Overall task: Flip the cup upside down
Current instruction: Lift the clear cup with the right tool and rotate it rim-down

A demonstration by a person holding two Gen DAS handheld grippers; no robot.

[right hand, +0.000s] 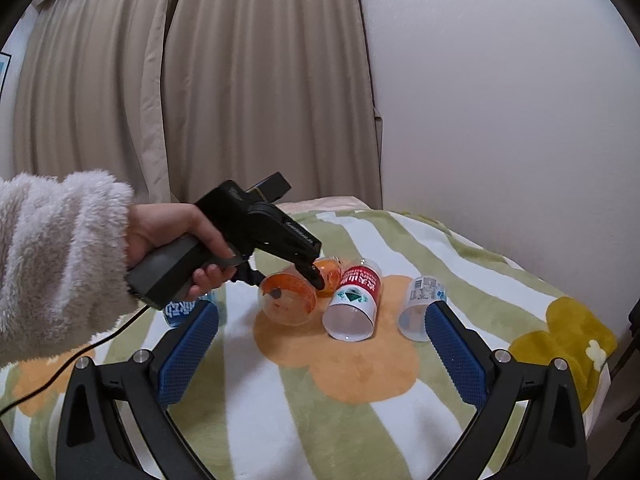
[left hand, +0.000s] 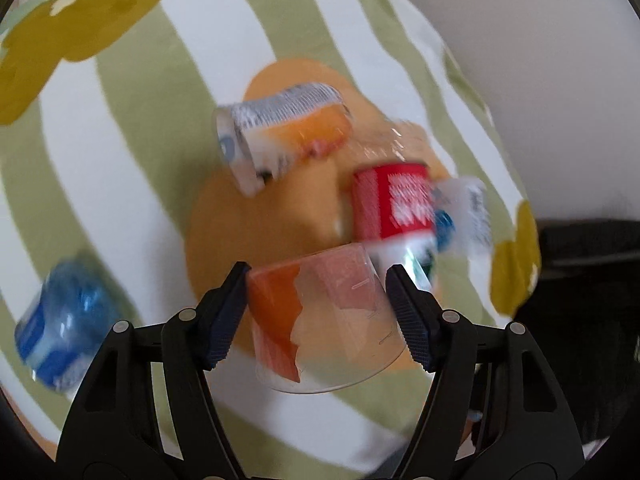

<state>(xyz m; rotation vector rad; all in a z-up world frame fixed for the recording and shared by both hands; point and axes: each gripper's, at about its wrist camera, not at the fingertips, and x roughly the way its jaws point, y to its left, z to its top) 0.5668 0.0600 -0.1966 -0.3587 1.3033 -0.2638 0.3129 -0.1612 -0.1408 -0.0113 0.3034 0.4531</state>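
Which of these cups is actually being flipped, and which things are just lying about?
In the job:
- orange-labelled clear cup, tilted, clamped in the left gripper
- left hand working that gripper

Lying about:
- red-labelled cup, on its side
- white-labelled cup, on its side
- another orange cup
- blue-labelled cup
- right gripper, open and holding nothing
- flowered blanket

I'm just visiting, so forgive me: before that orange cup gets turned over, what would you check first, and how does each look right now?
1. Left gripper shut on the orange cup: ok.
2. Cup clear of the blanket: cannot tell.
3. Red cup lies close beside it: not ok, might get knocked.
4. Right gripper open and back: ok.
5. Left view sharp: not ok, blurred.
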